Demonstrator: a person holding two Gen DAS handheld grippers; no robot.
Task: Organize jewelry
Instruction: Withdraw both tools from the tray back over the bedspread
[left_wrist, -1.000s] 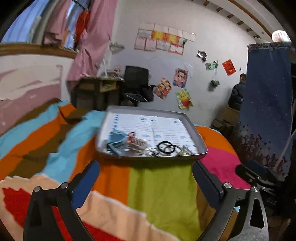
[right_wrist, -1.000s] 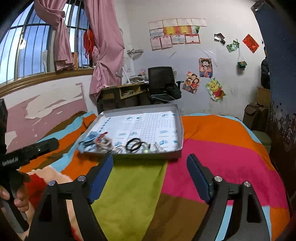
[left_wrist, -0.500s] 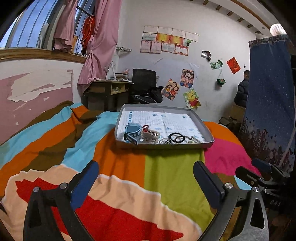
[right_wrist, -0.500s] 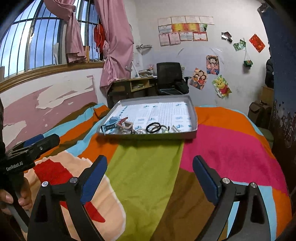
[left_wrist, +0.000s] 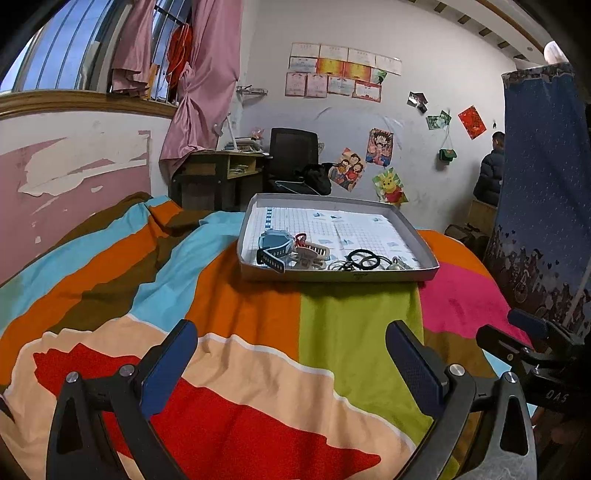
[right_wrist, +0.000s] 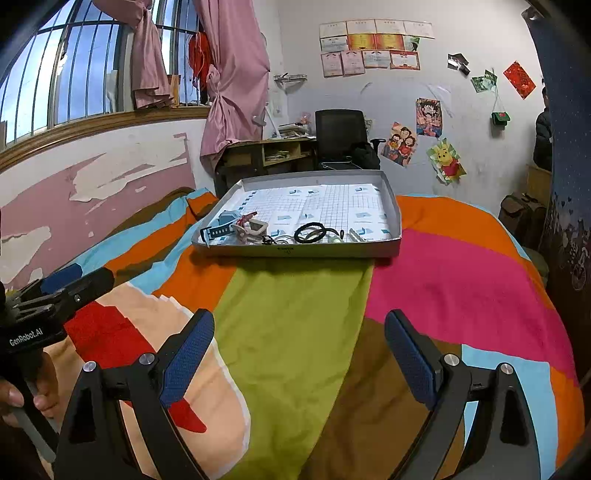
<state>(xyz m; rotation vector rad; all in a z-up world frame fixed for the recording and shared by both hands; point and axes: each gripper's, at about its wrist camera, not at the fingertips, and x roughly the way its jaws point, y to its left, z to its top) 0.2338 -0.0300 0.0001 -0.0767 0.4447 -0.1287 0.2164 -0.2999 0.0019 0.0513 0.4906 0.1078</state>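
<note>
**Jewelry tray on the bed, both tools held back**

Small pieces lie bunched along the near edge of the shallow tray (left_wrist: 424, 254): blue watch (left_wrist: 275, 243), black hair ties (left_wrist: 364, 257), a pale clip (left_wrist: 314, 254). The tray rests on the striped bedspread (left_wrist: 351, 332). Left hand-held gripper (left_wrist: 291, 363) and right hand-held gripper (right_wrist: 299, 356) hover spread, empty, well short of it. This fits either approach or withdrawal.

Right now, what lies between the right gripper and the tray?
Only bare blanket, seen in the right wrist view, between the open right gripper and the tray.
</note>
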